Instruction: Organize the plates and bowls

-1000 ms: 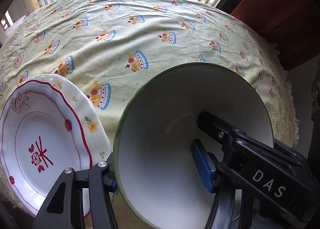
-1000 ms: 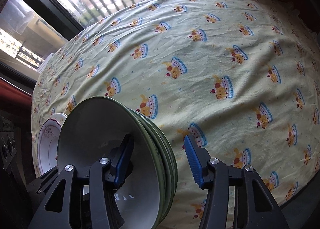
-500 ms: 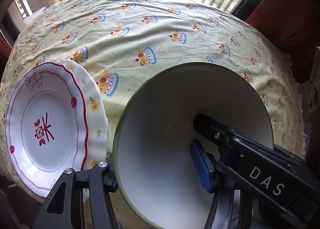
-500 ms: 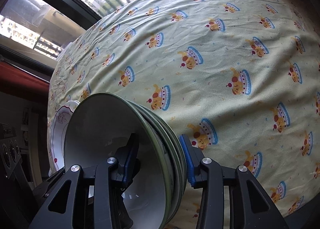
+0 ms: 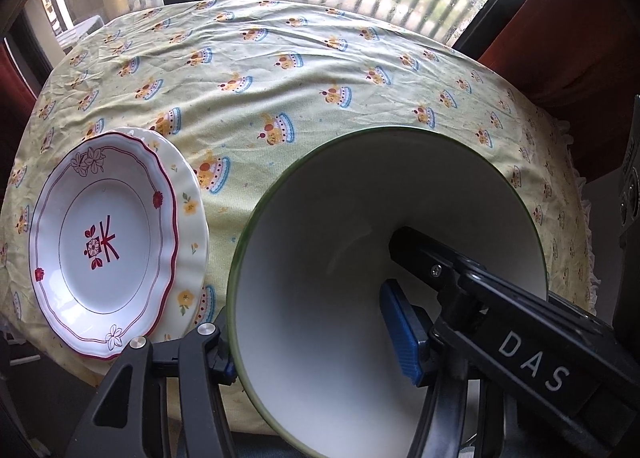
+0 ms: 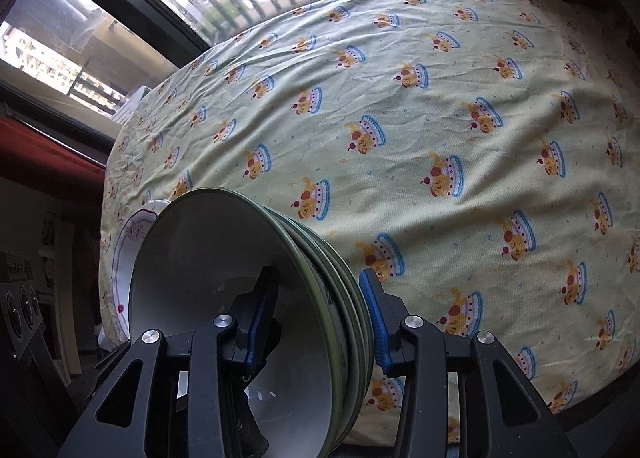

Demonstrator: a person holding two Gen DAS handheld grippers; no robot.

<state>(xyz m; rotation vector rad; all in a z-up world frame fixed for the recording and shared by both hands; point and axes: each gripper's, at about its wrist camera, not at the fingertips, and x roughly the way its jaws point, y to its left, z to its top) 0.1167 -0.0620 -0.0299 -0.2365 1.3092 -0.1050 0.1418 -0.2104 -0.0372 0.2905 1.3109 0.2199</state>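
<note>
Both grippers' bowl stack higher now

The cloth over the surface is pale yellow-green, printed all over with small orange-yellow bears sitting in blue-and-white striped cakes topped with red cherries. The bowls are white inside with thin dark green rims; several such green rims show stacked one behind another. The upper plate is white with a scalloped dark red border line, outlined flowers, red blossoms and a red flower emblem at its centre. The plate beneath is cream with little yellow flowers. The tongs are black with blue pads
</note>
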